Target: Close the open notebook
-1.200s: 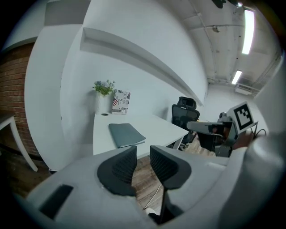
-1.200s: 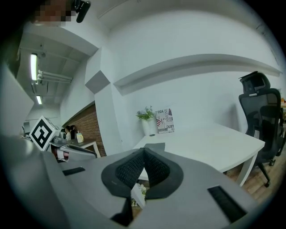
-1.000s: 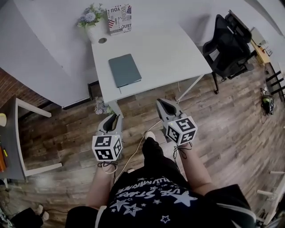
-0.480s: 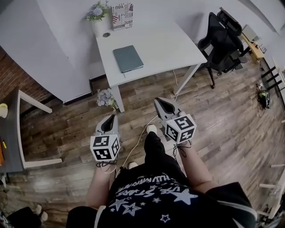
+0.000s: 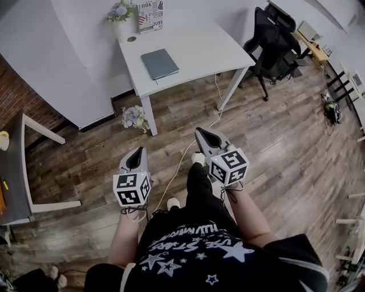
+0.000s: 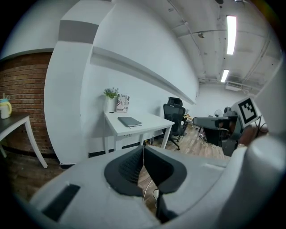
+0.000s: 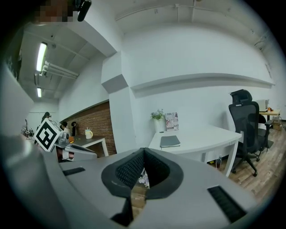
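1. The slim grey-green rectangular notebook [image 5: 159,63] lies flat on the white rectangular table [image 5: 199,48], well apart from both grippers. Its cover already looks shut.
2. The left gripper [image 5: 136,154] and right gripper [image 5: 203,136] hover above the brown wooden plank floor [image 5: 274,142], each with its jaws pressed together and holding nothing.
3. The notebook looks light and thin, with a smooth cover likely to slide. Any hold belongs on the free long edge, away from the spine.

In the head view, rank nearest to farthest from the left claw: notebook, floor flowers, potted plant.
From the left claw:
1. Floor flowers, beside the table leg.
2. Notebook, mid-table.
3. Potted plant, at the table's far left corner.
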A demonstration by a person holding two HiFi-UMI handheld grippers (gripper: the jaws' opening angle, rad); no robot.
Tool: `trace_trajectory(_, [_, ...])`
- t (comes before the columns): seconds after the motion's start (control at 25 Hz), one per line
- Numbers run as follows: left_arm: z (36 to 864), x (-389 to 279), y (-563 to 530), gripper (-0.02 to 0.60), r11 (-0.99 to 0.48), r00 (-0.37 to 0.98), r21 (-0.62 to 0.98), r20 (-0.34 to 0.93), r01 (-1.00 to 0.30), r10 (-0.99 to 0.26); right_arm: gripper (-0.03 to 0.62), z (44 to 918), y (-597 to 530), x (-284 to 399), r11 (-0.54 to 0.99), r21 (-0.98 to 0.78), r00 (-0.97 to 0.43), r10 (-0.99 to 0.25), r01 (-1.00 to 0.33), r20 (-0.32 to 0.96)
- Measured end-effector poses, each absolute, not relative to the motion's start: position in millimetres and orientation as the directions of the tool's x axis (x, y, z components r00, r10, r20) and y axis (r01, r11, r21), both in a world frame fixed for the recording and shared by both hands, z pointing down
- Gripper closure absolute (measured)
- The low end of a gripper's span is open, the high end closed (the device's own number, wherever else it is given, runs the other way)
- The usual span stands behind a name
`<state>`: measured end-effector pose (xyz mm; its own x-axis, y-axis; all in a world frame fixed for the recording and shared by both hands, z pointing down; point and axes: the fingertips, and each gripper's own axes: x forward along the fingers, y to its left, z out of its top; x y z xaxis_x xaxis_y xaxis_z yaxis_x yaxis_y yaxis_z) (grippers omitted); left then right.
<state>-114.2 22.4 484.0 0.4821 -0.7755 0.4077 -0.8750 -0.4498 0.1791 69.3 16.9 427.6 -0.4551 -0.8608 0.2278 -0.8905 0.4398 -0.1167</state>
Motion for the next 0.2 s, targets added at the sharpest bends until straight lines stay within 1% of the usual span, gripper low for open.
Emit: trace_trajectory(0.2, [488.1,-115.2,44.2,0.558,-0.458,0.49,0.182,0.415,-0.87,-0.767,0.592,431.1,39.7,66.9,0.436,-0.111,-0.45,-0.861,-0.893,0.237])
